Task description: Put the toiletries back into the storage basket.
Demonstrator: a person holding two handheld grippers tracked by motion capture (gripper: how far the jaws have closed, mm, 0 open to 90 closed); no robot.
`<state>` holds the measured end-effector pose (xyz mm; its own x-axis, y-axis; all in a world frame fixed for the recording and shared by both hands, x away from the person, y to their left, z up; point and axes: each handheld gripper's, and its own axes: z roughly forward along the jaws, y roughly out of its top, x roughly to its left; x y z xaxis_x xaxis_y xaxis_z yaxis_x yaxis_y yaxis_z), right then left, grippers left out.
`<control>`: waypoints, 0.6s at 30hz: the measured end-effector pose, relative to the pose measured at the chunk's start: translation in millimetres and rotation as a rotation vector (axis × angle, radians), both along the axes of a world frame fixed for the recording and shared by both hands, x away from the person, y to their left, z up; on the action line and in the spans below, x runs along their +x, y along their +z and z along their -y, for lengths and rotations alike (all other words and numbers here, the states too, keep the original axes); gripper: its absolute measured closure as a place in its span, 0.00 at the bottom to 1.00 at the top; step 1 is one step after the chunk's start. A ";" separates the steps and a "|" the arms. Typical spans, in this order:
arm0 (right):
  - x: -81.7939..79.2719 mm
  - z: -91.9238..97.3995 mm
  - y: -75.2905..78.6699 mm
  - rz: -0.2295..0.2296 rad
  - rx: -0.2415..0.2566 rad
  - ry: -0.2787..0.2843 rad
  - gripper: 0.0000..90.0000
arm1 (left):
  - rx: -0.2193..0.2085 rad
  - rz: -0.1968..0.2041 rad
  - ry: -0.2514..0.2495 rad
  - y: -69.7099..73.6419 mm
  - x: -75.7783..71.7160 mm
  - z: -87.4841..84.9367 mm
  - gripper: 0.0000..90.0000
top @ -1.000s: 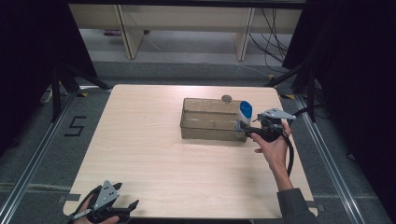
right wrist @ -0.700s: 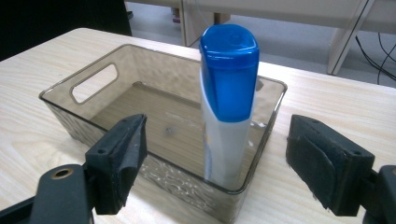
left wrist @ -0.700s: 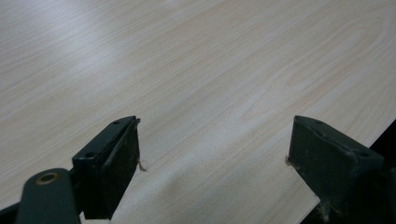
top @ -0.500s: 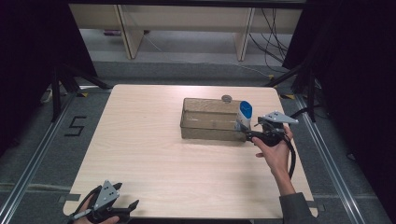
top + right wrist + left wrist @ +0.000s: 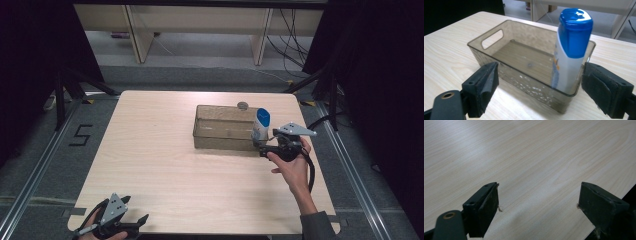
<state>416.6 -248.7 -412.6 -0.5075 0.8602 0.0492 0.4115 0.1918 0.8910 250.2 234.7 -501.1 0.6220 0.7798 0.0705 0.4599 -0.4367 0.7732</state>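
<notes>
A translucent brown bin (image 5: 220, 131) (image 5: 524, 57) stands on the pale wooden table (image 5: 160, 155). A white bottle with a blue cap (image 5: 260, 125) (image 5: 569, 50) stands upright in the bin's right end. Just off that end, my right gripper (image 5: 264, 148) (image 5: 539, 75) points at the bin. Its jaws have just been opening and stand wide, with the bin's corner and the bottle ahead of them and nothing pressed by the pads. My left gripper (image 5: 136, 214) (image 5: 539, 192) rests at the table's near left edge, open over bare wood.
A small grey round thing (image 5: 243, 105) lies on the table behind the bin. Shelving legs and cables stand on the floor beyond the far edge. A floor mark reading 5 (image 5: 81, 135) lies to the left of the table.
The bottle, leaning toward my right gripper before, now stands upright in the bin. The right gripper has drawn back slightly toward the near side. The left gripper has not moved.
</notes>
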 end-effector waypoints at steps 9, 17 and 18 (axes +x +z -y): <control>-11.5 -6.8 1.1 0.000 -0.010 0.039 0.17 | -0.001 -0.002 0.000 0.4 -0.2 0.0 0.18; -19.2 -14.6 -1.9 -0.011 0.020 0.062 0.17 | 0.003 -0.003 -0.002 0.4 -0.1 -0.1 0.18; -20.5 -15.3 -2.1 -0.014 0.010 0.074 0.17 | 0.004 -0.003 -0.002 0.4 -0.1 -0.1 0.18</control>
